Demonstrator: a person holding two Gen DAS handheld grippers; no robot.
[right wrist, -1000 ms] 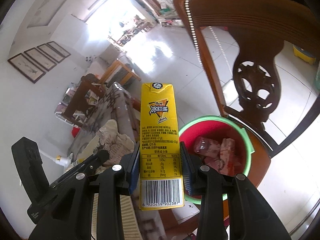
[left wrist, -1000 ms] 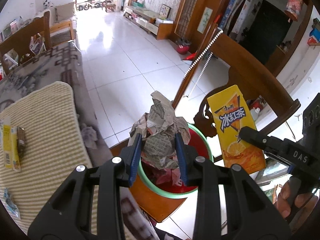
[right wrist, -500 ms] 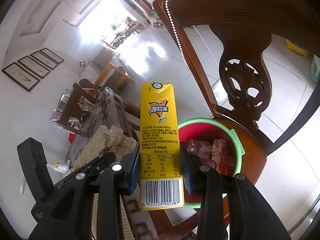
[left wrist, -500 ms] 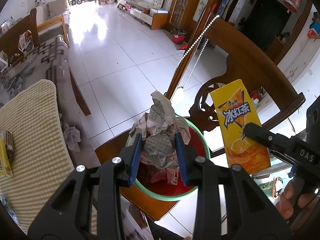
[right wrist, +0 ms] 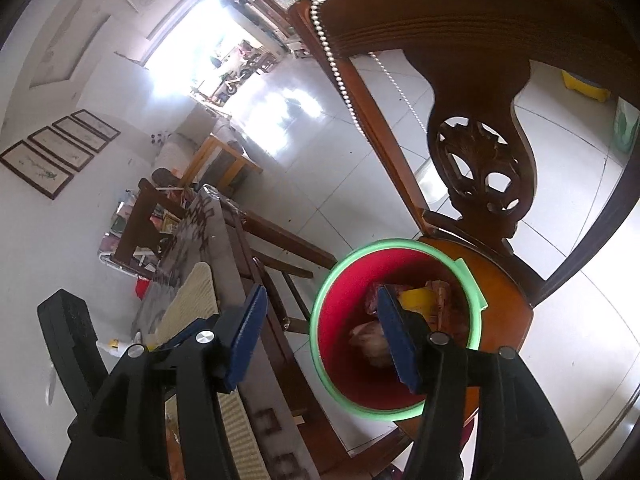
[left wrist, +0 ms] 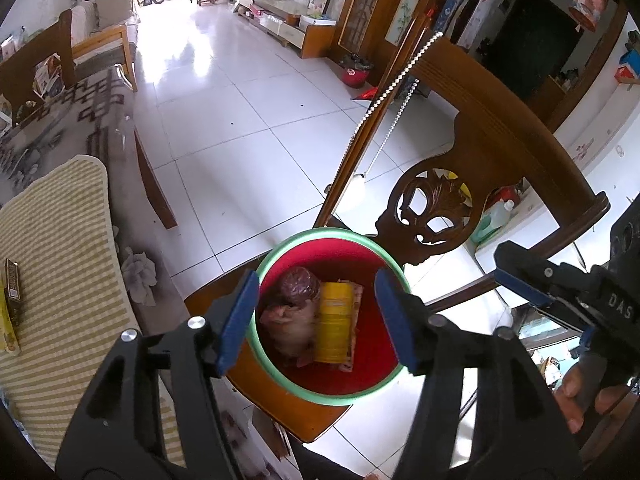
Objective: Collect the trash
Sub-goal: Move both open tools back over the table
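A red bucket with a green rim stands on a wooden chair seat. Inside it lie a yellow drink carton and a crumpled newspaper ball. My left gripper hangs above the bucket, jaws opening, with nothing between the blue pads. One finger of my right gripper shows at the right. In the right wrist view my right gripper hovers over the bucket's near rim, jaws opening and empty. The carton and the paper show behind its right pad.
The chair's carved back rises just behind the bucket. To the left is a table with a striped mat, a wrapper on it and a crumpled tissue at its edge. White tiled floor lies beyond. A hand holds the right gripper.
Both grippers have opened. The newspaper ball left the left gripper and the yellow carton left the right one; both now lie inside the red bucket.
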